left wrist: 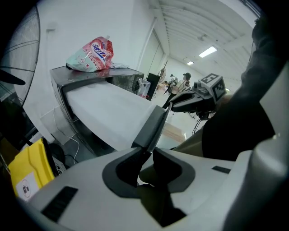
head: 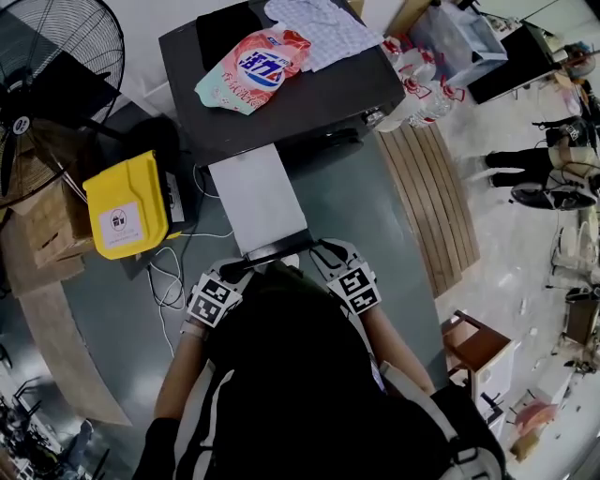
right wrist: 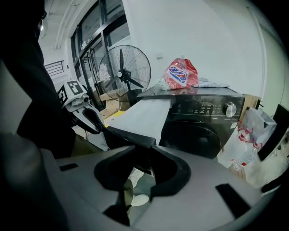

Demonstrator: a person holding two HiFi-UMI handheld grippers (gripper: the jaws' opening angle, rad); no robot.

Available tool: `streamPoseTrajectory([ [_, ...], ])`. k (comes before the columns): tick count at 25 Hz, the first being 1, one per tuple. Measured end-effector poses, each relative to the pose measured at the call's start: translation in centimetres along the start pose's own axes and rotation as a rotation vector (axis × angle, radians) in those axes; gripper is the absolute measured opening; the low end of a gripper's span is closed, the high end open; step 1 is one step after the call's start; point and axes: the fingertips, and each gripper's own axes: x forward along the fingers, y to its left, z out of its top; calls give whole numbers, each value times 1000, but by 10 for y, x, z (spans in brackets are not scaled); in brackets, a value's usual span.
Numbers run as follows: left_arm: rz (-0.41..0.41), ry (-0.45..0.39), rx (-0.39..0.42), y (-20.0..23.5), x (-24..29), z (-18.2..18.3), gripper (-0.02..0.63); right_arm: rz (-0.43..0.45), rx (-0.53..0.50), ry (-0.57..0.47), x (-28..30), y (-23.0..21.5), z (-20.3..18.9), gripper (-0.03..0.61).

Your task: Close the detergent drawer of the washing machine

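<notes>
Out from the front of the dark washing machine (head: 309, 98), the white detergent drawer (head: 258, 202) stands pulled far open, its dark front panel (head: 277, 250) toward the person. The left gripper (head: 247, 266) is clamped on the panel's left end, the panel's edge running in between its jaws. The right gripper (head: 315, 251) is closed on the panel's right corner. On the machine's top lie a pink detergent pouch (head: 255, 67) near the left edge and a checked cloth (head: 323, 28) toward the back. A yellow box (head: 127, 204) sits on the floor to the left, below a standing fan (head: 47, 75); a slatted wooden platform (head: 431, 206) lies to the right.
</notes>
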Motion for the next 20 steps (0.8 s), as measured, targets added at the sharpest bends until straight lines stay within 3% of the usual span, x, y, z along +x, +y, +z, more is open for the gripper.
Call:
streamPoseTrajectory([
  [20,-26,-1,7,56,0,34,84,-33,12,7,38,-31,46,118],
])
